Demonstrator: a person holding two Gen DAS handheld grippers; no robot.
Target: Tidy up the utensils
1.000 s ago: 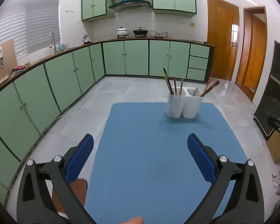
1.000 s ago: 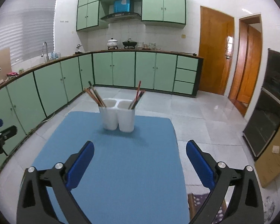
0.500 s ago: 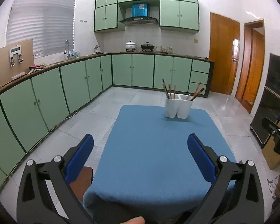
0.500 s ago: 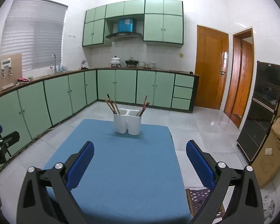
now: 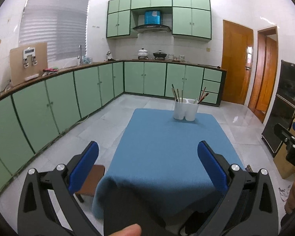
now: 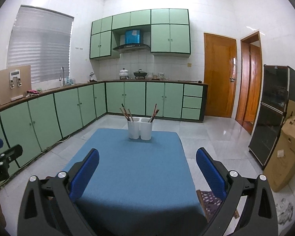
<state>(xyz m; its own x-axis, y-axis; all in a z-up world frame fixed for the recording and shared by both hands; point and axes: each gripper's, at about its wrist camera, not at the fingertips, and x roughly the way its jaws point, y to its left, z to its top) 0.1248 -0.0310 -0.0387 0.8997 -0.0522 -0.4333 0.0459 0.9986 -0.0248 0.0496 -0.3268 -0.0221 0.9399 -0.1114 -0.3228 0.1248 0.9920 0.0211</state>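
Note:
A white two-compartment utensil holder (image 5: 185, 111) stands at the far end of the blue-clothed table (image 5: 167, 153); it also shows in the right wrist view (image 6: 140, 127). Several chopsticks (image 5: 177, 94) lean in its left compartment and others (image 5: 203, 96) in its right one. My left gripper (image 5: 147, 149) is open and empty, held well back above the table's near edge. My right gripper (image 6: 147, 157) is open and empty, also back near the table's (image 6: 135, 169) near edge. Nothing lies between either pair of fingers.
Green cabinets (image 5: 68, 90) run along the left and back walls. A brown stool (image 5: 92, 181) stands left of the table. A cardboard box (image 6: 285, 153) and a dark cabinet (image 6: 273, 114) stand at the right. A patterned stool (image 6: 210, 196) is by the table's right corner.
Both grippers have pulled back and up from the table; the holder now looks smaller and farther. Both stayed open and empty.

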